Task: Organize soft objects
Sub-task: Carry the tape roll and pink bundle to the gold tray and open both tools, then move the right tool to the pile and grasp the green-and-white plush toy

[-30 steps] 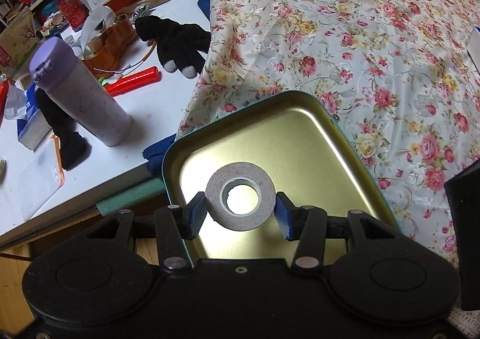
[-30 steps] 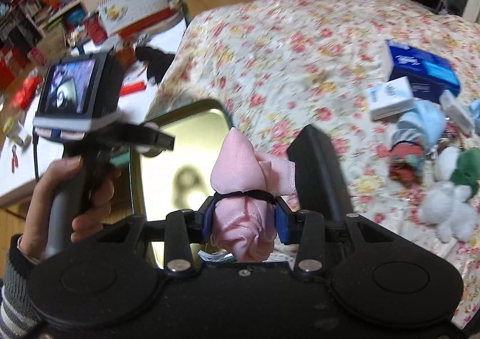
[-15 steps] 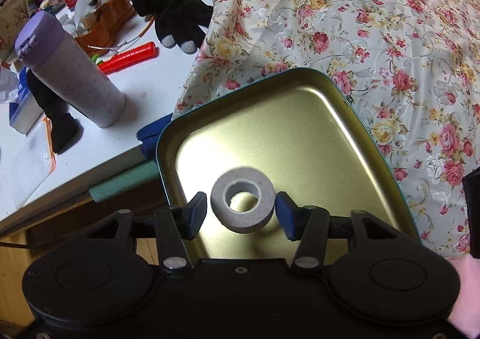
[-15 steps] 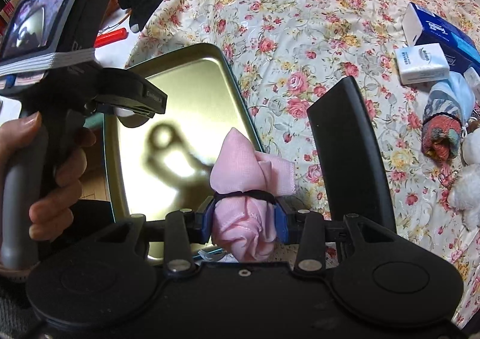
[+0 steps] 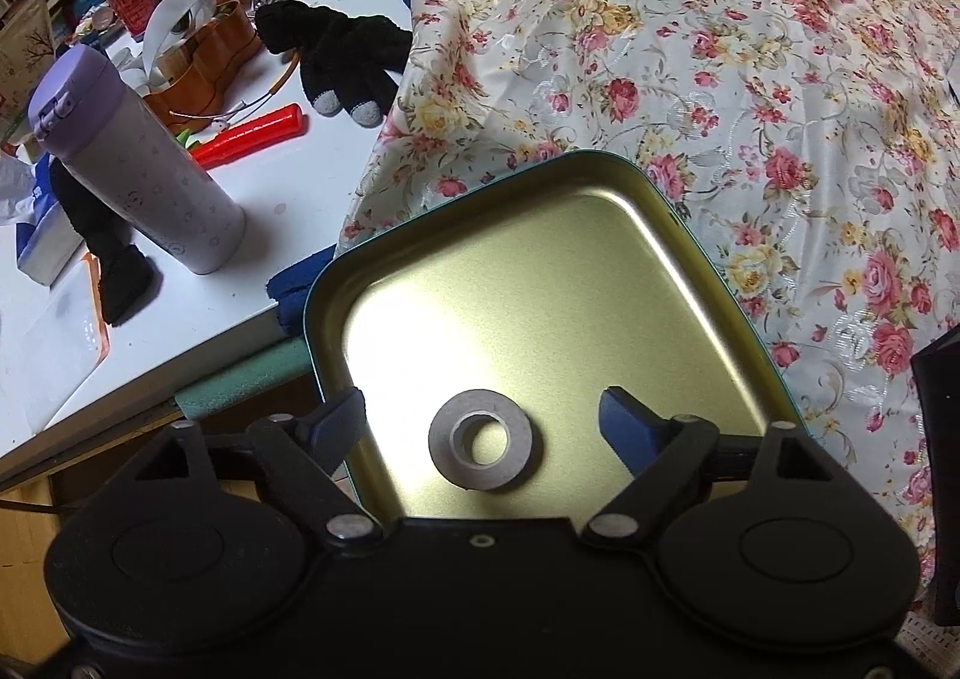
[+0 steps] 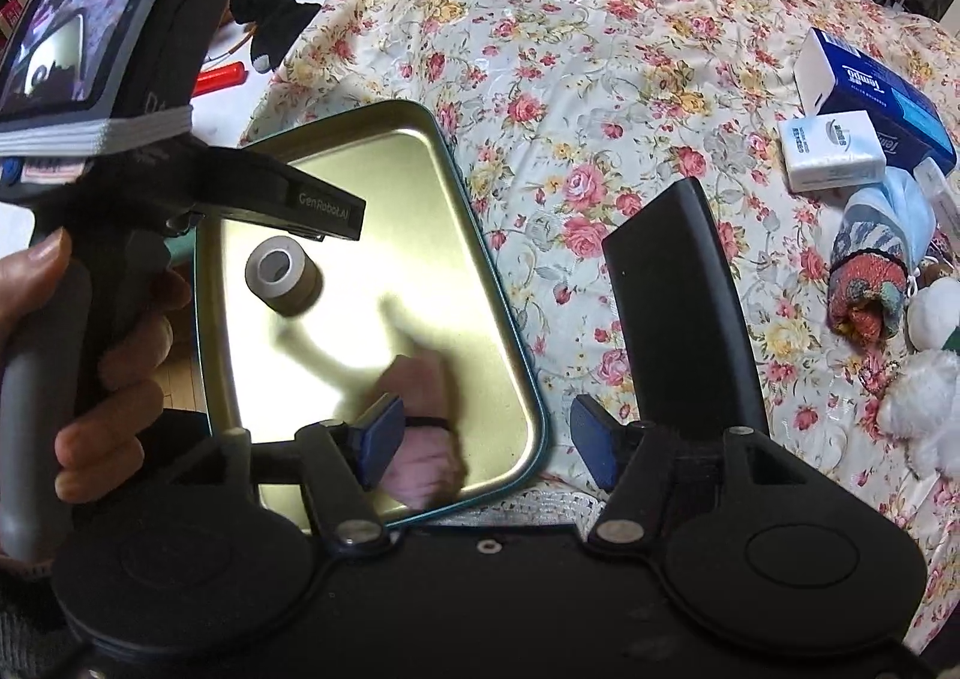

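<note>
Tape roll (image 5: 480, 439) and blurred, seemingly pink bundle (image 6: 423, 457) in tray (image 5: 708, 283)

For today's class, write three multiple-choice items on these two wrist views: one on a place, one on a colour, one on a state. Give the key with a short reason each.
1. Where is the tape roll?
A. on the white table
B. in the tin tray
C. on the floral cloth

2. What colour is the bundle at the tray's near corner?
A. pink
B. green
C. black

3. How stands the left gripper?
A. shut on the roll
B. shut on nothing
C. open, clear of the roll

Key: 1 B, the roll lies flat on the tray's gold floor. 2 A, it shows pink, though blurred, beside the right gripper. 3 C, both blue pads stand apart from the roll with gaps either side.
</note>
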The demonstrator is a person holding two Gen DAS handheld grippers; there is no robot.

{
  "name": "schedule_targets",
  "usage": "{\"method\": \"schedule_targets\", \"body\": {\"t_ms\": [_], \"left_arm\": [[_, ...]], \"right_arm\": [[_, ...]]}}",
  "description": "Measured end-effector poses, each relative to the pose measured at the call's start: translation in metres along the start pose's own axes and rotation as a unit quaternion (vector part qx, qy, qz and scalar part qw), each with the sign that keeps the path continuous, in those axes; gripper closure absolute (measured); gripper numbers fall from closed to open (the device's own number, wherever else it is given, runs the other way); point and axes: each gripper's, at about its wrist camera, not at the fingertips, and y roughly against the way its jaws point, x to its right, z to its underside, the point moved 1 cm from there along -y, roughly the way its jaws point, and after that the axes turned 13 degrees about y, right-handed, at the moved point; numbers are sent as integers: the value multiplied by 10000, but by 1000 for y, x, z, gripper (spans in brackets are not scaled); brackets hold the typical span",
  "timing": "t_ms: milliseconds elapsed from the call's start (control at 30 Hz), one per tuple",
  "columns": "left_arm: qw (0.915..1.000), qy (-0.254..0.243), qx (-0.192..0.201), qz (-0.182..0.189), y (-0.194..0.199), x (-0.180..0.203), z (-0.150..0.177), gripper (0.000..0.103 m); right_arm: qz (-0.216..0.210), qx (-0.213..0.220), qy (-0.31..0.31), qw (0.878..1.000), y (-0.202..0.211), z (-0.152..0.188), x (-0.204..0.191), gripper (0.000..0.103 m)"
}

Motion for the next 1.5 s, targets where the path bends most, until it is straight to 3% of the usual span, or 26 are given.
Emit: {"method": "schedule_targets", "body": {"t_ms": [633,767,1133,1500], "left_arm": [[9995,307,-63,10,-2,-16,-4,13],[9996,290,16,-8,0,-15,-4,7],[9998,106,162,45,4,-10,-2,5],[9991,-27,265,343,8,-5,2,5]], "right_arm": [[65,-119,-349,9993,3,10,14,42],[32,-153,-282,9995,1,11,9,40],[-70,-200,-188,9996,6,15,-1,39],[-47,-27,-282,9996,30,28,8,38]]}}
